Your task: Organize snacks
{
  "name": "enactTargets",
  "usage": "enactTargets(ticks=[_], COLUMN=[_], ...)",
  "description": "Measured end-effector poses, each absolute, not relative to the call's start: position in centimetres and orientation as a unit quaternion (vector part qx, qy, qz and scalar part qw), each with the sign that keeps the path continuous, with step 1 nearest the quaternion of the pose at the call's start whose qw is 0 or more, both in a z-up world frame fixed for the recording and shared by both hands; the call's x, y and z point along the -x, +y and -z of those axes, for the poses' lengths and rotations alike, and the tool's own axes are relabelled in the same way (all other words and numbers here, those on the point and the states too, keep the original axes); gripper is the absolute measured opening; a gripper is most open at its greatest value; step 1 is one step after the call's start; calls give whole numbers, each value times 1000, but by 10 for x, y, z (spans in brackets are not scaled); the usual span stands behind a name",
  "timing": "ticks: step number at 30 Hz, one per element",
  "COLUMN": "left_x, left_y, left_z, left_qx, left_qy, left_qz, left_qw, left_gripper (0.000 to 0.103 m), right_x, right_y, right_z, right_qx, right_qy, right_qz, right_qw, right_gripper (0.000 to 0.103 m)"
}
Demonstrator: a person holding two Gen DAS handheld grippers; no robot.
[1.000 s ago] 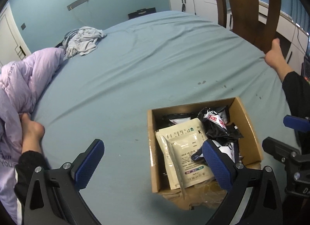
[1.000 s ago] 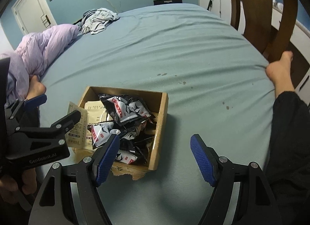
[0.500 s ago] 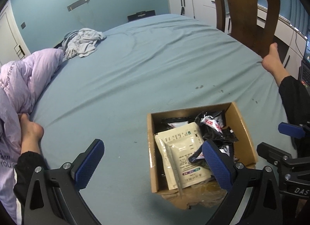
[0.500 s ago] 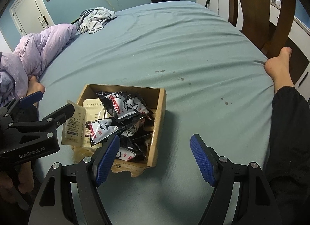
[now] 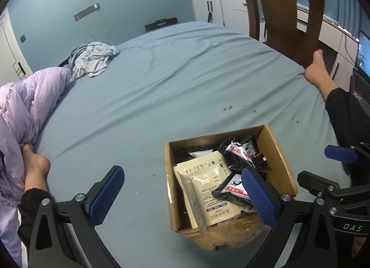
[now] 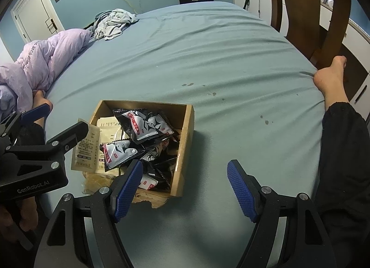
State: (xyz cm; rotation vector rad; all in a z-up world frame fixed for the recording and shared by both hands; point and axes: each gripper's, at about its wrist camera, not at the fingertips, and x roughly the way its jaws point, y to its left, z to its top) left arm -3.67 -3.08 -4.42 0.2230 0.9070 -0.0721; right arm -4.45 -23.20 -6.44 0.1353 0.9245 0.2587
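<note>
Box (image 5: 275, 143) lower, between both grippers' fingers (image 5: 259, 196).

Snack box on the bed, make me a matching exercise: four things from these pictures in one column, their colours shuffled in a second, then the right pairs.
Things:
1. cardboard box
2. quilt
3. bedsheet
4. chair

Colours:
A. lilac
B. dark brown wood
C. tan
D. pale blue-green

Pairs: 1-C, 2-A, 3-D, 4-B
</note>
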Motion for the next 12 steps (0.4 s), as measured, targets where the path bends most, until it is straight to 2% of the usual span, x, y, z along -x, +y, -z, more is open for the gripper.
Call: enactTargets(ticks=[12], left_x=[33], left_y=[-36], left_z=[32], left_qx=[-97], left_qy=[432], left_qz=[56], left_qw=[895], left_gripper=[103], right_x=[39], right_y=[-239], right_z=[67], right_qx=[-80], right_qy=[454], right_qz=[-118], right_qw=[879], right_gripper=[75])
